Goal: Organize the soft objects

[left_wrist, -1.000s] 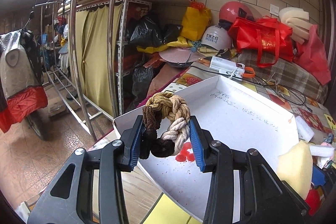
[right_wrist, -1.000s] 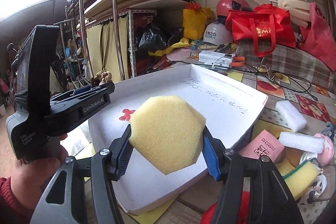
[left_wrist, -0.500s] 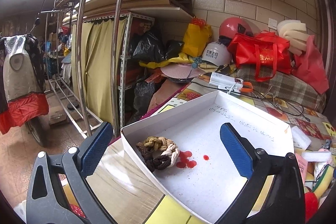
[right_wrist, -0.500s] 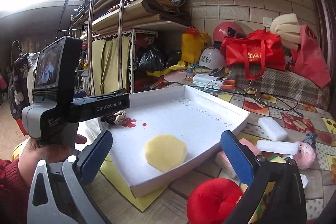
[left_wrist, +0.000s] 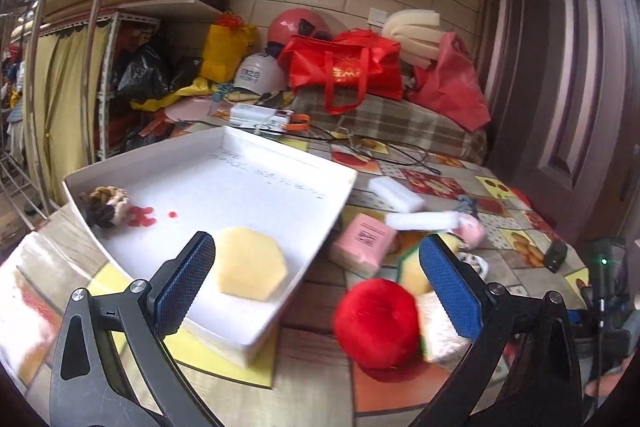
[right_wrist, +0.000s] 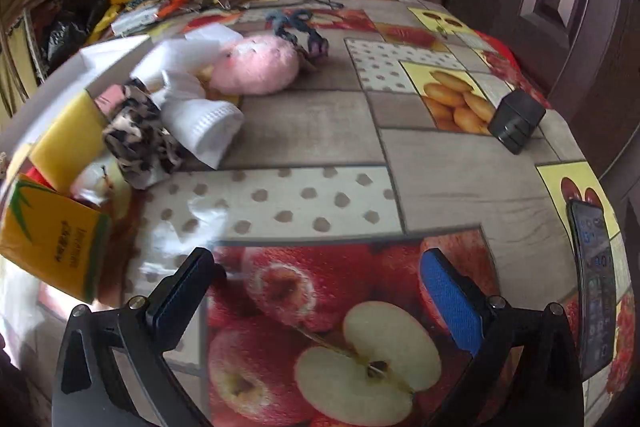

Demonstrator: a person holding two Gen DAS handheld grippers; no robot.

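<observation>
Fingers: both pairs spread wide and empty; the left gripper (left_wrist: 316, 281) hangs between tray and loose pile, the right gripper (right_wrist: 316, 291) over bare patterned surface (right_wrist: 400, 131).
Tray: the white tray (left_wrist: 344, 195) sits at 10 o'clock in the left view, serving as the collecting spot.
Sorted: a yellow hexagonal sponge (left_wrist: 250, 263) lies at the tray's near edge; a braided rope ring (left_wrist: 105, 205) rests in its far-left corner.
Waiting: a red plush ball (left_wrist: 378, 321) sits just outside the tray at 5 o'clock, with a pink tissue pack (left_wrist: 364, 243) behind it.
Right view: a pink plush toy (right_wrist: 256, 65), rolled white cloth (right_wrist: 202, 119) and leopard-print fabric (right_wrist: 140, 139) crowd 10 o'clock.
Next, probably: the left fingers look best lined up for the ball.
Risk: plush compresses, so a shallow pinch may slip.
</observation>
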